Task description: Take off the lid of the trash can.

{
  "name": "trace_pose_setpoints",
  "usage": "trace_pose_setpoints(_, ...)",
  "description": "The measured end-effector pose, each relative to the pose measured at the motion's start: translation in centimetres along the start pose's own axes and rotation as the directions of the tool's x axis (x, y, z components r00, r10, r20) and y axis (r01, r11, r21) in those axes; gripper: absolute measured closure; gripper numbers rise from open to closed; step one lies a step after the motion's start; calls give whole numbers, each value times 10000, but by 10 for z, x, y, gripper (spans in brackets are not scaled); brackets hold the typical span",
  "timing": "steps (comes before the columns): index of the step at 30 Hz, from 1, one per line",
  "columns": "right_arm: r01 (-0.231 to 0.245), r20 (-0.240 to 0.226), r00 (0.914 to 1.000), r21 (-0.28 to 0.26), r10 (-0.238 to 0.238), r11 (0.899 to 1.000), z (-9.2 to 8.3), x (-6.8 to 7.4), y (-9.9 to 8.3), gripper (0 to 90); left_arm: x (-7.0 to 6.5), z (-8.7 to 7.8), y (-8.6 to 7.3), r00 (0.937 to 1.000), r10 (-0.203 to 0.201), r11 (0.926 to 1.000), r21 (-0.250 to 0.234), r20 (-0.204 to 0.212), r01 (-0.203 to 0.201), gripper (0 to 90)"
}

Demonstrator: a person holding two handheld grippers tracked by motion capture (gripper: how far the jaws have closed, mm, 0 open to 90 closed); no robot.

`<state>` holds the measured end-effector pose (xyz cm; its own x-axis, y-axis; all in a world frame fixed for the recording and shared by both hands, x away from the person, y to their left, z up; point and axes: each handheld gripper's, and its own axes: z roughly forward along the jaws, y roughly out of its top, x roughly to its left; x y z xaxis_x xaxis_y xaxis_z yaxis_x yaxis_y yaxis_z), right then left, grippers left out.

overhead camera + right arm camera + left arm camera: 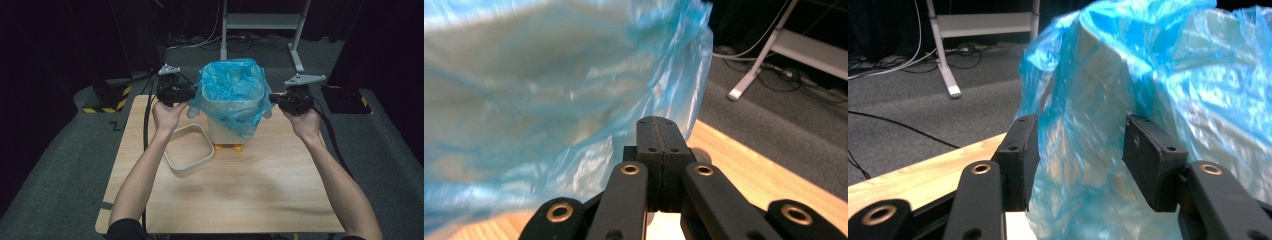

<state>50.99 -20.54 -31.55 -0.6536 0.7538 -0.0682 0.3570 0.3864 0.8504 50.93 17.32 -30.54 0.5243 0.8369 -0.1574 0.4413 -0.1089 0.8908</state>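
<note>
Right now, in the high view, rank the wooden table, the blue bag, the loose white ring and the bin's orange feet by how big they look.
1. wooden table
2. blue bag
3. loose white ring
4. orange feet
The bag and the ring look close in spread, so their order is unsure.

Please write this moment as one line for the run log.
work: fitting blue bag on white bin | left gripper: open, bag between fingers | right gripper: shut at bag edge

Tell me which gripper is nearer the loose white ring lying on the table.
Left. The left gripper is at the bag's side just above the white ring; the right gripper is across the bin, on its far side.
</note>
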Motion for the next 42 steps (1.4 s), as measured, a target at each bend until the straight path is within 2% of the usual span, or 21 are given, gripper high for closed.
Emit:
trace_pose_setpoints(2, 39, -27, 10000, 35, -39, 10000, 0, -1, -3, 898, -1, 1, -3, 10000, 34, 10000, 88, -30, -33, 471)
trace_pose_setpoints(5, -251, 7, 9997, -389, 252, 9989, -4, -5, -1, 802, -2, 2, -7, 10000, 14, 9999, 168, 8, -14, 460)
trace_pose_setpoints(9, -341, 152, 9993, -869, 356, 9956, -12, -11, 11, 770, -5, 3, -9, 9999, 94, 9998, 170, -70, -92, 450)
trace_pose_setpoints(13, -323, 244, 9991, -1039, 350, 9941, -14, -12, 23, 753, -7, 2, -10, 9999, 156, 9997, 177, -72, -155, 441)
trace_pose_setpoints(14, -280, 281, 9991, -1075, 312, 9938, -13, -13, 26, 749, -7, 2, -10, 9998, 174, 9997, 157, -91, -173, 441)
trace_pose_setpoints(19, -737, 122, 9970, -1327, 760, 9884, -8, -21, 34, 727, -7, 3, -11, 9998, 193, 9997, 172, -108, -191, 438)
trace_pose_setpoints(29, -916, 88, 9955, -1772, 947, 9799, 1, -29, 60, 696, -3, 9, -14, 9999, 51, 9996, 284, -96, -48, 434)
trace_pose_setpoints(37, -764, 60, 9969, -1902, 789, 9788, 10, -29, 80, 690, -2, 10, -15, 9999, 73, 9996, 278, -72, -71, 434)
trace_pose_setpoints(42, -755, -143, 9971, -1899, 742, 9789, 21, -27, 87, 679, -1, 11, -15, 10000, 9, 9996, 274, -54, -8, 432)
